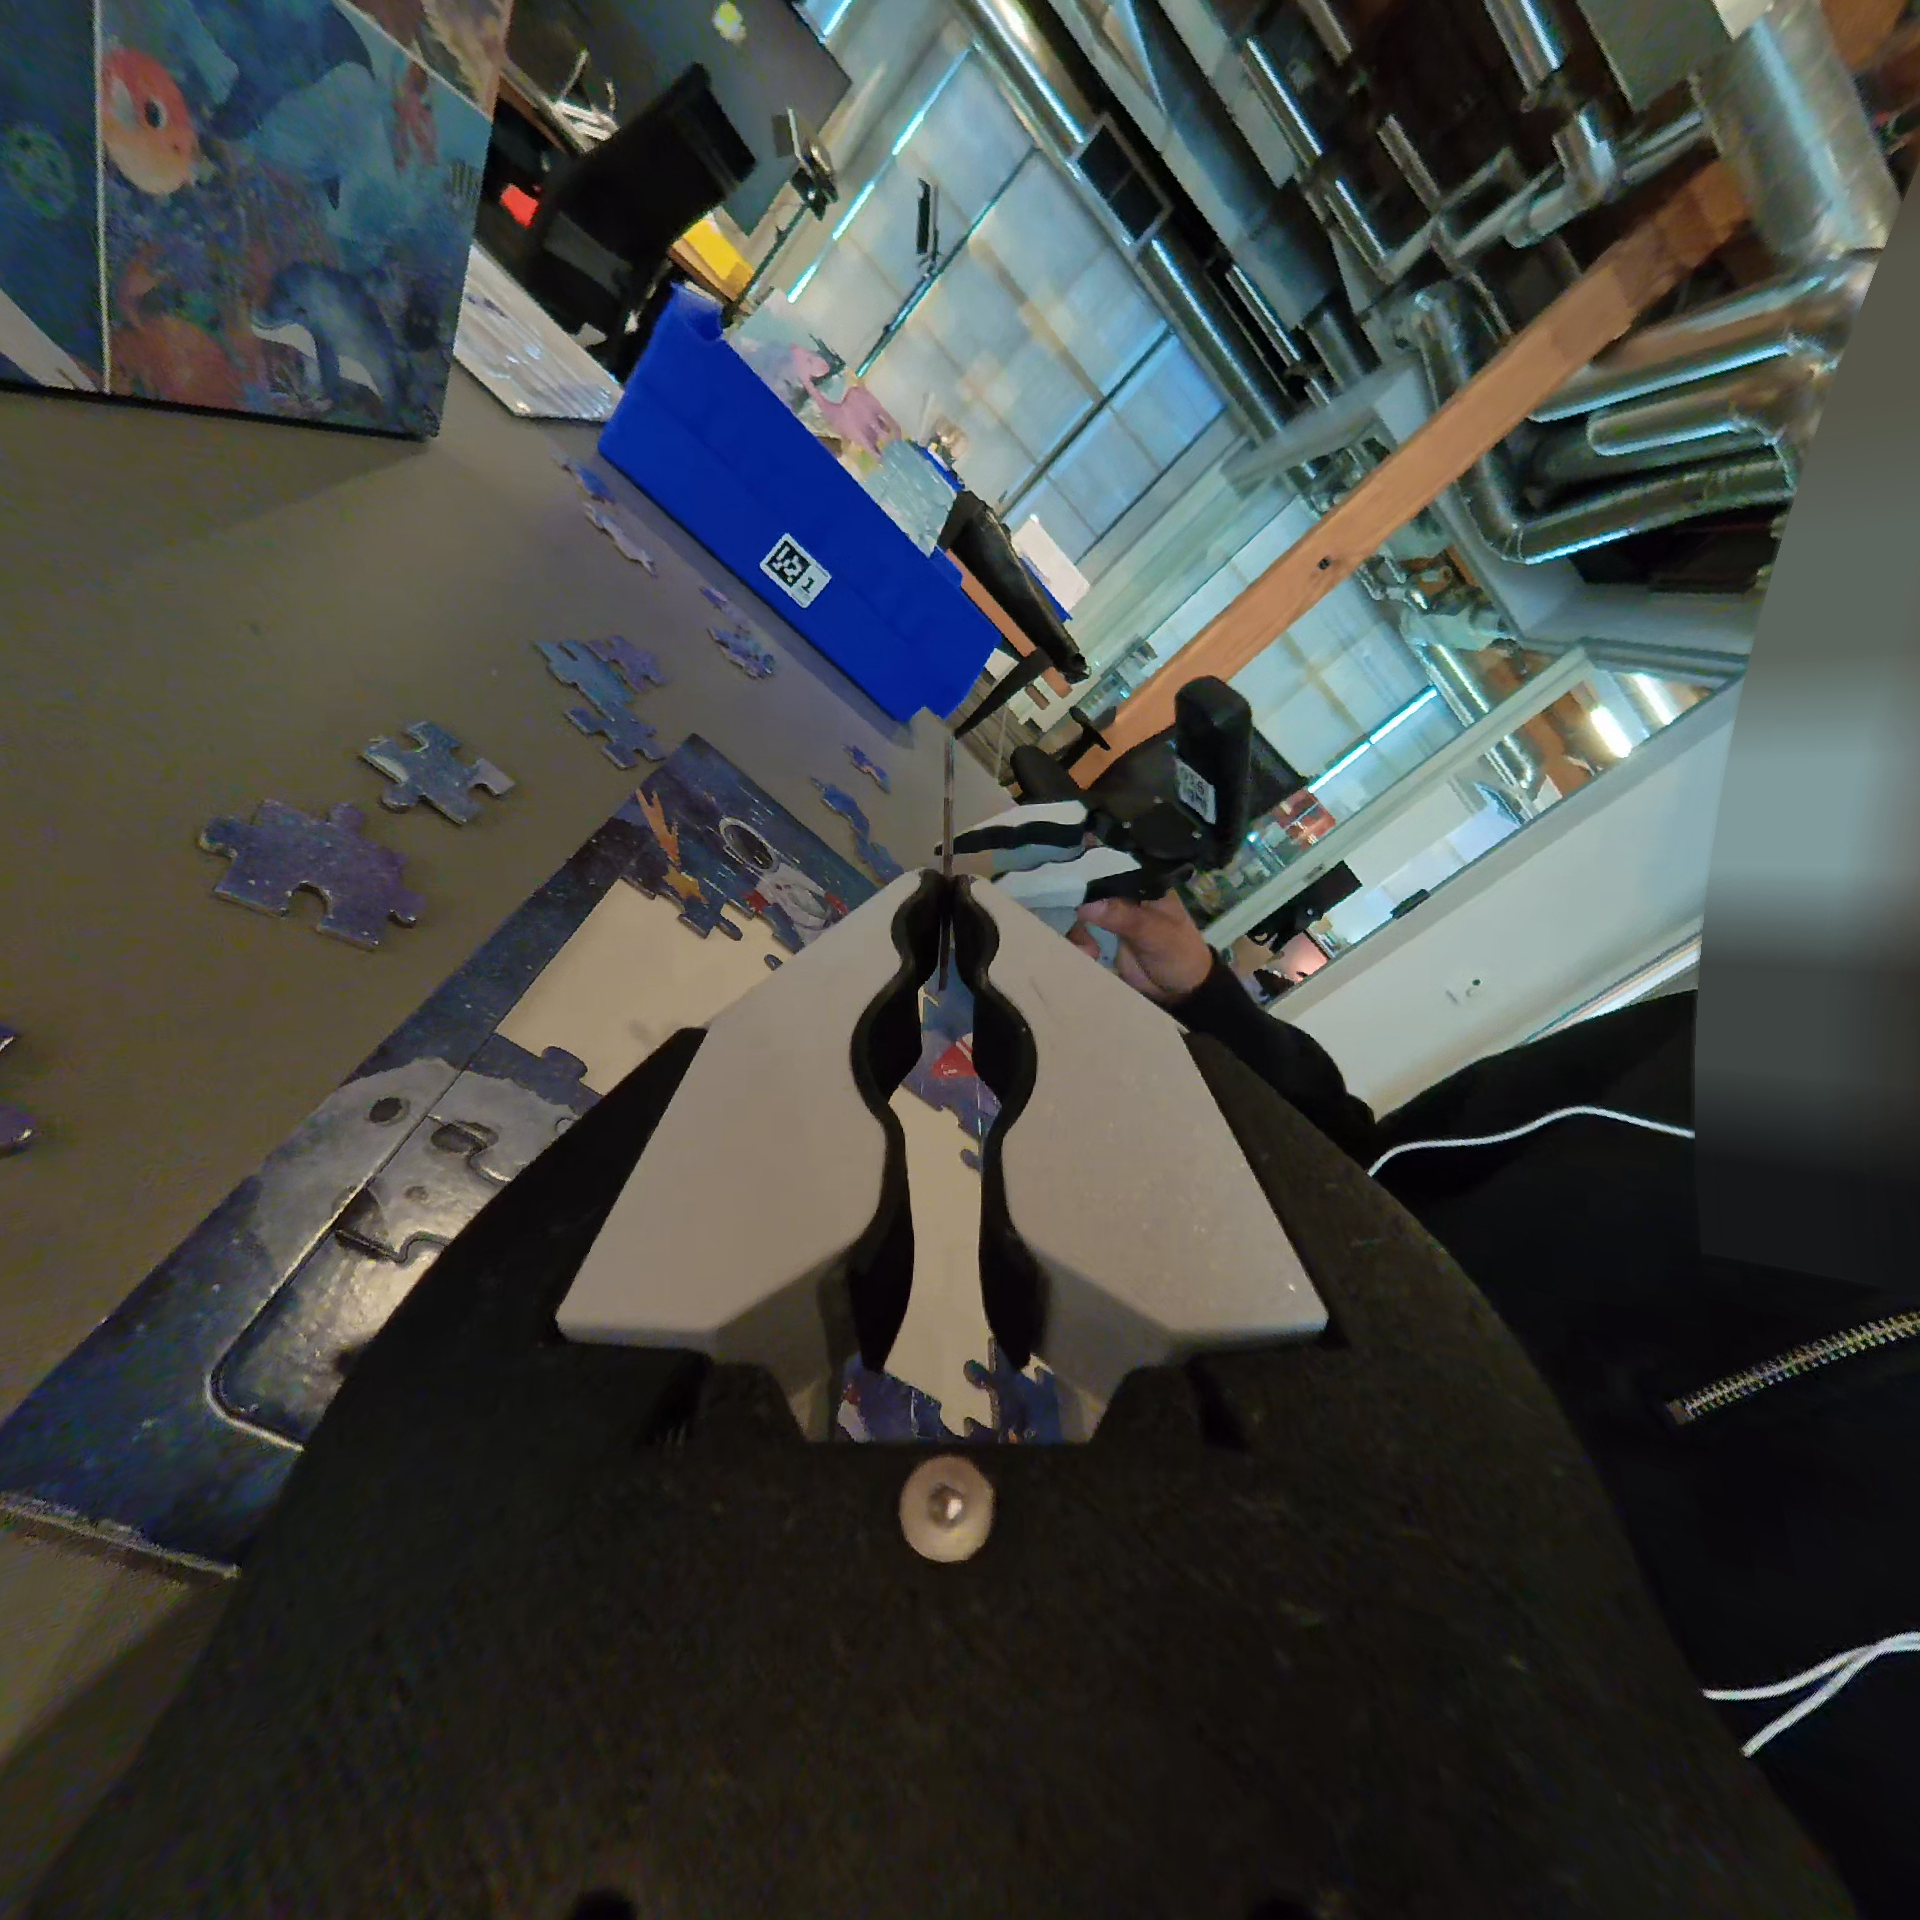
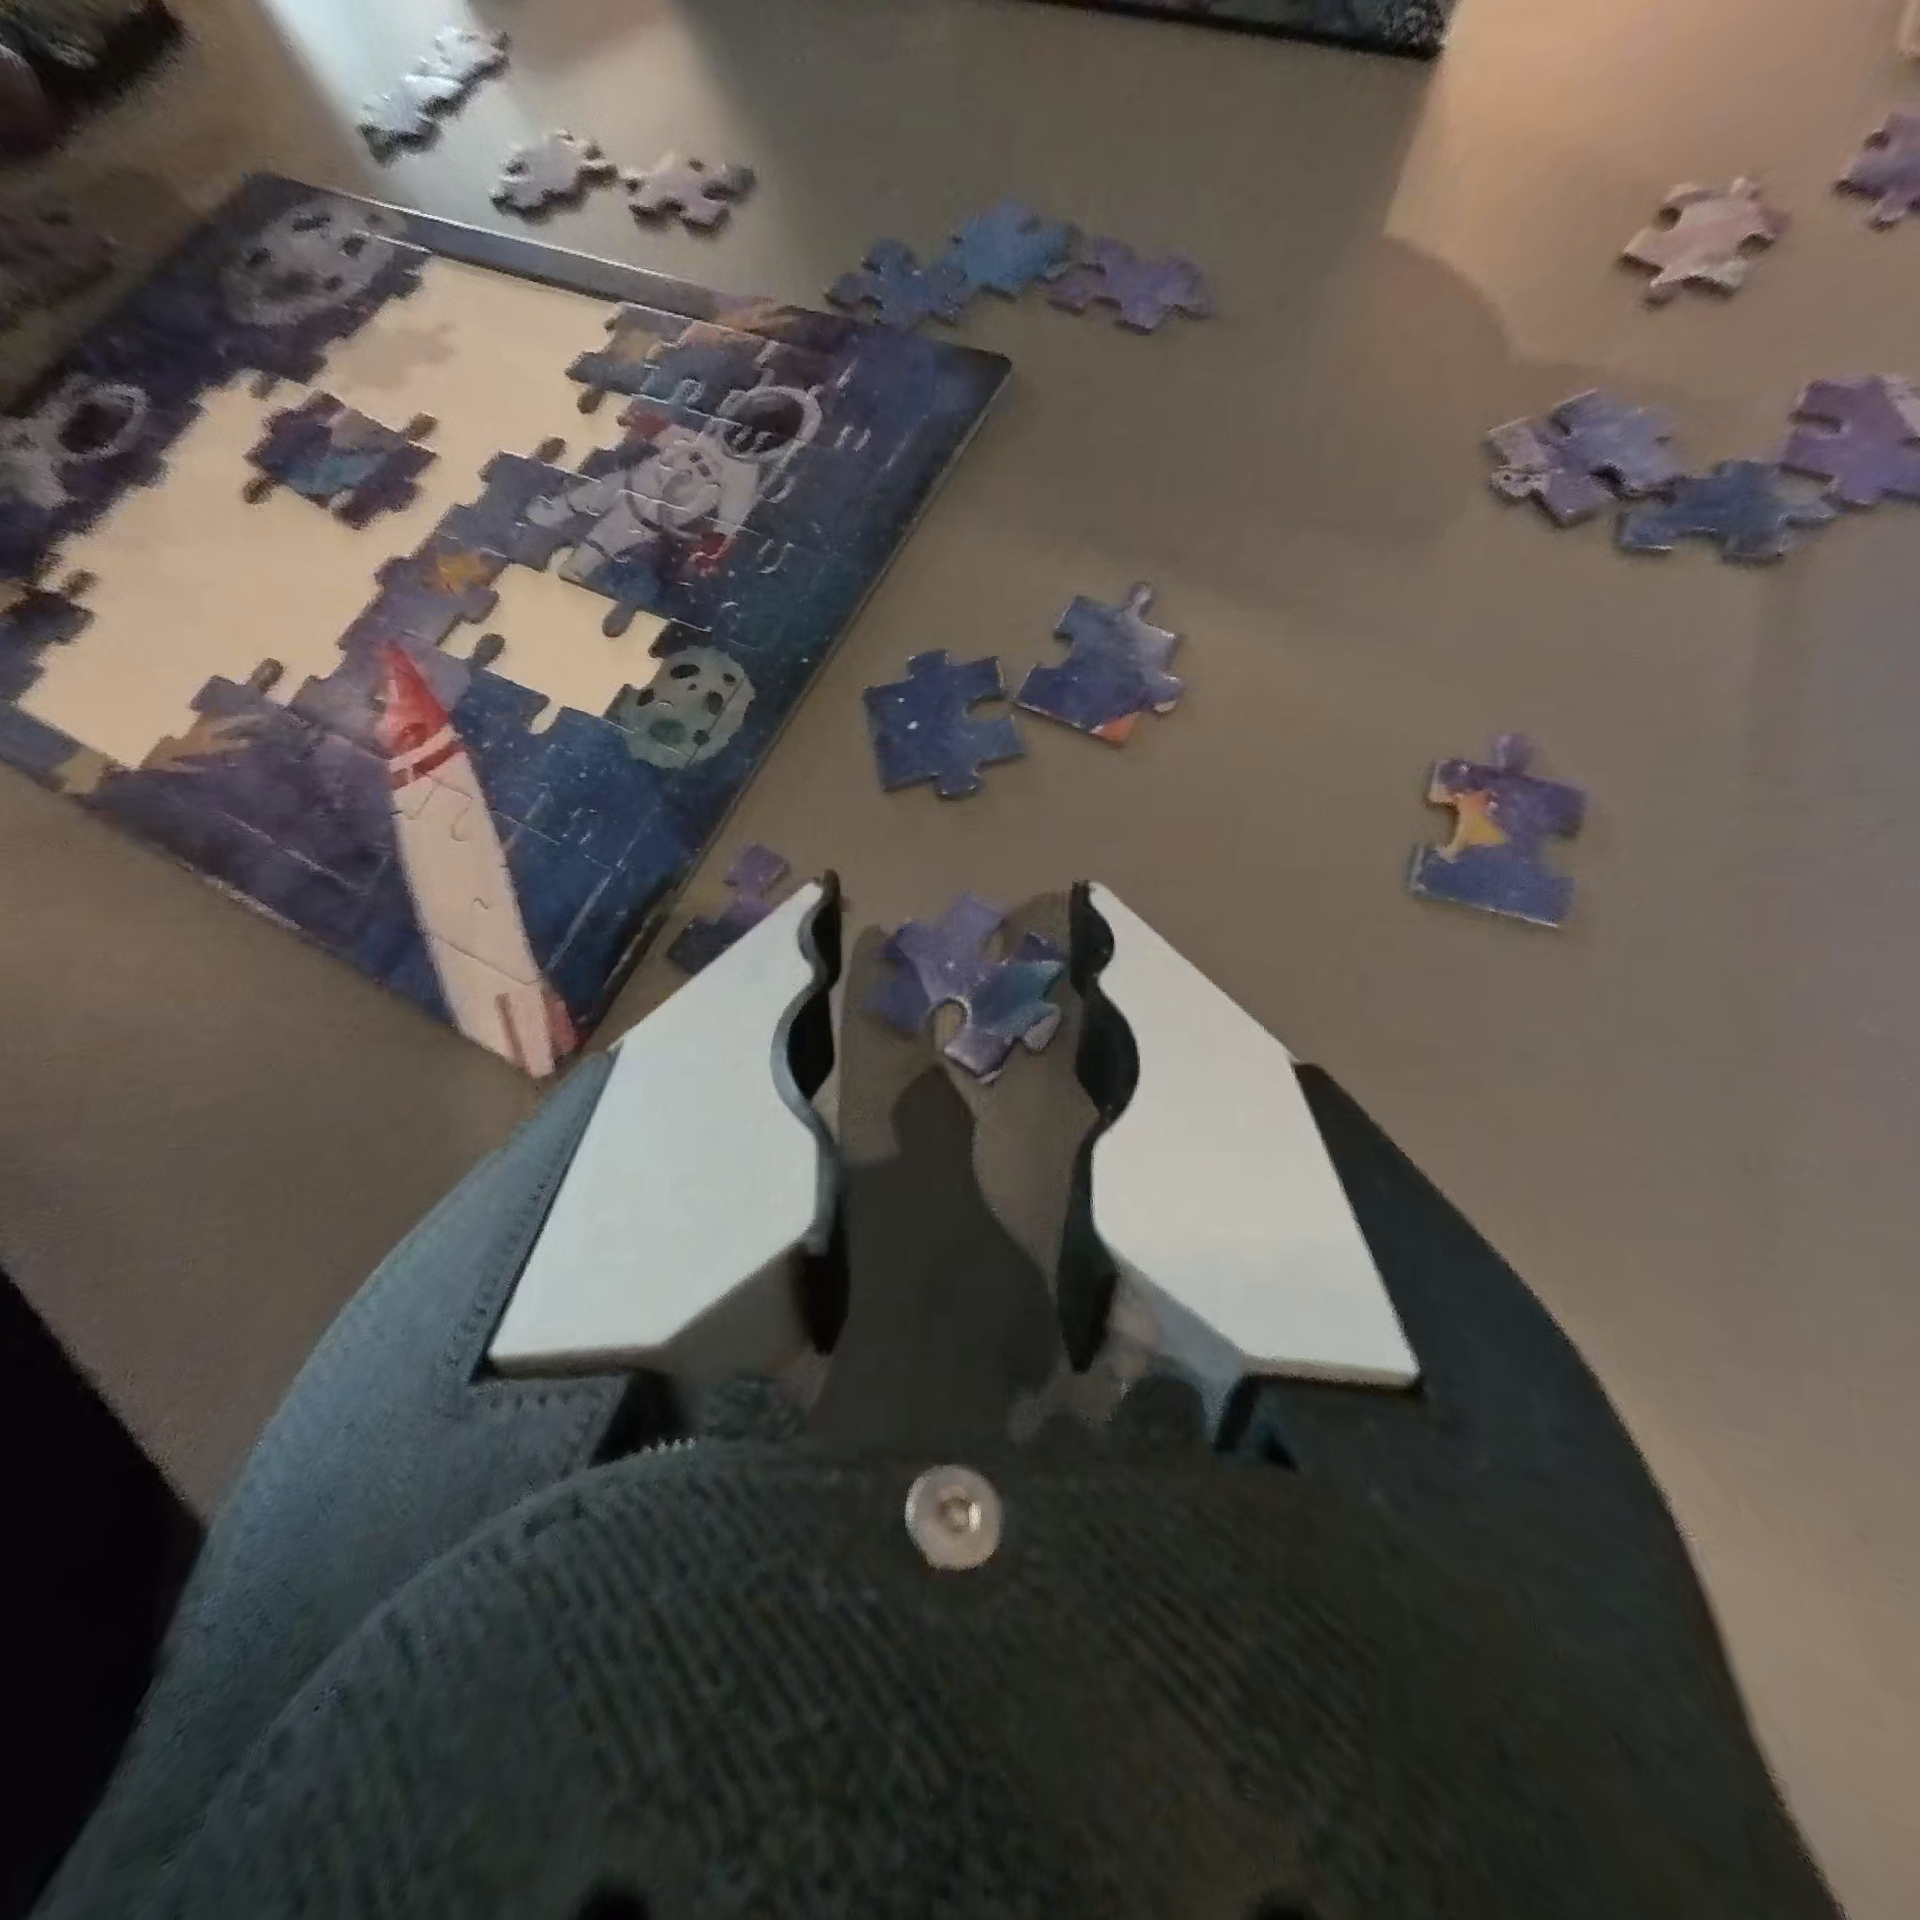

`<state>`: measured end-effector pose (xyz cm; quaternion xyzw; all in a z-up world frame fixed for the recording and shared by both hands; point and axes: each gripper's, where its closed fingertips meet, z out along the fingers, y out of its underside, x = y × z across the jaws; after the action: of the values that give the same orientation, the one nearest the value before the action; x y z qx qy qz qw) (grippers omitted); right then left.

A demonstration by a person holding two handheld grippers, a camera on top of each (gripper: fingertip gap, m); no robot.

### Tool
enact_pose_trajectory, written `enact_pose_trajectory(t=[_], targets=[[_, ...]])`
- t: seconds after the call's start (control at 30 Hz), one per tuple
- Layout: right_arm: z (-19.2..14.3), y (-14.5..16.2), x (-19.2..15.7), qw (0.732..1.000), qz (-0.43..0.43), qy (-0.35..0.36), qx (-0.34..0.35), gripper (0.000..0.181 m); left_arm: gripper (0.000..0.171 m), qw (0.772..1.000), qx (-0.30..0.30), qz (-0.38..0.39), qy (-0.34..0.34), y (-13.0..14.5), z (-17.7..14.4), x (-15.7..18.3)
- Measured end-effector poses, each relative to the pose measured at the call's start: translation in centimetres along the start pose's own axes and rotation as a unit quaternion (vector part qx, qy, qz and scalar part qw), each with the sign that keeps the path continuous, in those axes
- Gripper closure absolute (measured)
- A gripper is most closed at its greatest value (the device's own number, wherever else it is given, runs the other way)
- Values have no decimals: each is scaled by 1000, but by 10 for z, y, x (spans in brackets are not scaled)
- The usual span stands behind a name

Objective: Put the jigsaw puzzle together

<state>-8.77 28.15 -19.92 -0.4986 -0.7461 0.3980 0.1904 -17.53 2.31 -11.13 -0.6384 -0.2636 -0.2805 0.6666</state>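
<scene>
The jigsaw puzzle lies flat in its tray on the grey table, partly filled: the astronaut, the rocket and the right-hand border are joined, while a large pale gap is left open at the centre and left. Loose pieces are scattered on the table to the right of the tray.

1 purple piece lies between the fingertips of the right gripper, whose jaws are spread apart and hold nothing. The step in hand is judged to be the pickup of this piece. It is best done by lowering the tips to straddle the piece across its narrow body, not its tabs, and closing gently so that it is not flicked away. A second piece just beside the left finger should be kept out of the pinch.

The left gripper is raised over the tray with its jaws pressed together on a thin piece seen edge-on.

The tray's near corner lies close to the right gripper, so a sideways sweep could nudge it. Open table is left to the right and in front. A blue bin and a puzzle box stand well apart at the far side.
</scene>
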Motion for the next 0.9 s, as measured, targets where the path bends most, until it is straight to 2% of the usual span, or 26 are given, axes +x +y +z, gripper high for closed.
enact_pose_trajectory(t=[0.13, 0.27, 0.37, 0.43, 0.53, 0.63, 0.7, 0.77, 0.9], targets=[[-8, 11, -15, 996, 20, -87, -21, 136, 171, 1000, 2, -2, 4, -1, 0, 1], [-22, 28, -15, 997, -10, -54, -60, 149, 171, 1000, -2, -1, 4, 1, 1, 2], [-32, 39, -36, 990, -3, -89, -106, 151, 171, 1000, -3, -3, 4, 1, 1, 1], [-33, 29, -39, 994, -33, -70, -82, 151, 171, 1000, -3, -4, 5, 2, 2, 1], [-27, 7, -24, 996, -81, -23, -32, 143, 171, 1000, -7, -3, 6, 3, 3, 2], [-12, -1, -25, 994, -79, -71, -23, 127, 171, 1000, -8, 0, 6, 4, 4, 2], [-2, 2, -26, 991, -86, -96, -38, 121, 171, 1000, -6, 3, 4, 3, 3, 2], [4, 12, -21, 988, -106, -90, -71, 119, 171, 1000, -3, 2, 3, 3, 2, 2], [-9, 24, -10, 985, -119, -55, -112, 127, 171, 1000, 3, 1, 6, 0, 1, 4]])
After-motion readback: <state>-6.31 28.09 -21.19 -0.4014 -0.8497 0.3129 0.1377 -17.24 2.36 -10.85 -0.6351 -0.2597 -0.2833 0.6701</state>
